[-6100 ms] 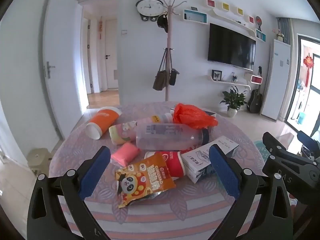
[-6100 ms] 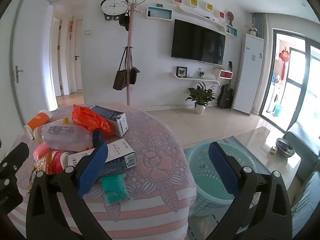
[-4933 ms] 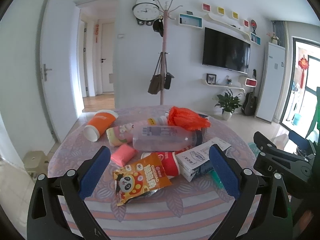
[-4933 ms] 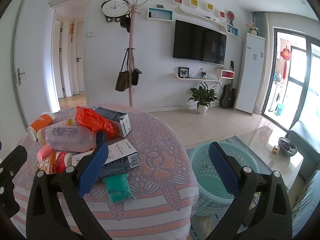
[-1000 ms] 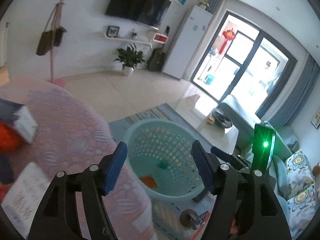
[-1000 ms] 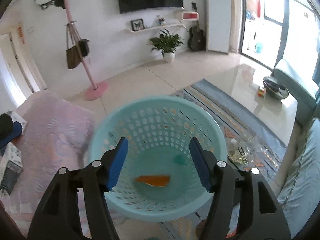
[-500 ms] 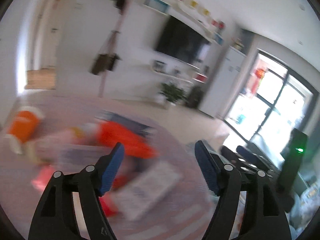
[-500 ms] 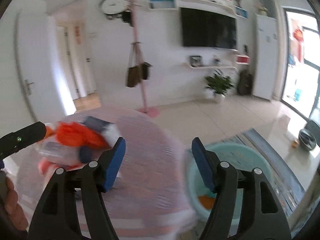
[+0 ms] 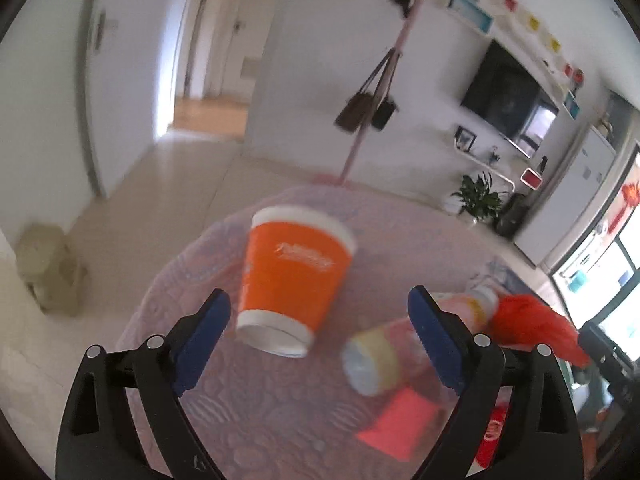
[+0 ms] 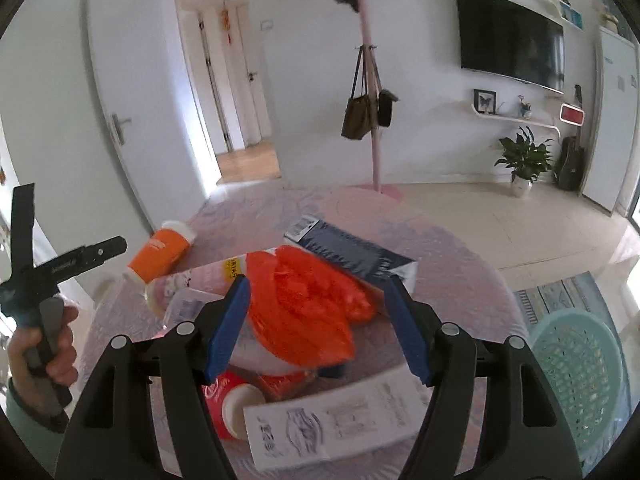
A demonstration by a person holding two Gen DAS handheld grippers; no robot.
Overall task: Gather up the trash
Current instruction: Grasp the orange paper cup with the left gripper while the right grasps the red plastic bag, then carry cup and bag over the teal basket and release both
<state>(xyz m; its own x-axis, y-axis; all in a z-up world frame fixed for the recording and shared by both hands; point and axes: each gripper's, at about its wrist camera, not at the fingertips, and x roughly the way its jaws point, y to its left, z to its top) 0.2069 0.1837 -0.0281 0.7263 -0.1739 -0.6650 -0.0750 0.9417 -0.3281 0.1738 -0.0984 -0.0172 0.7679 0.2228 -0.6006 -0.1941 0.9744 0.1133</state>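
Lilac patterned cloth covers the round table, which holds most of the trash. The teal basket stands on the floor just beside the table's right edge; its contents cannot be made out in this view. Judged from the pile, the bulk of the job is left to do.

Items on the table, largest first:
- White carton, flat at the near edge, long axis running left to right.
- Dark blue box, flat, long axis running from far left to near right.
- Orange plastic bag, crumpled on top of the pile, no clear axis.
- Orange paper cup, on its side, well apart from the pile. Its long axis runs towards and away from the left camera; which end is the mouth cannot be told through the blur.
- Pale bottle, on its side, long axis running from near left to far right.
- Red cup, on its side, white end towards the right camera.
- Pink pad, flat.

Left gripper: jaws wide, empty, the orange paper cup lying between and just beyond the tips. Likely the next pick.

Right gripper: jaws wide, empty, above the orange plastic bag, which sits between the tips.
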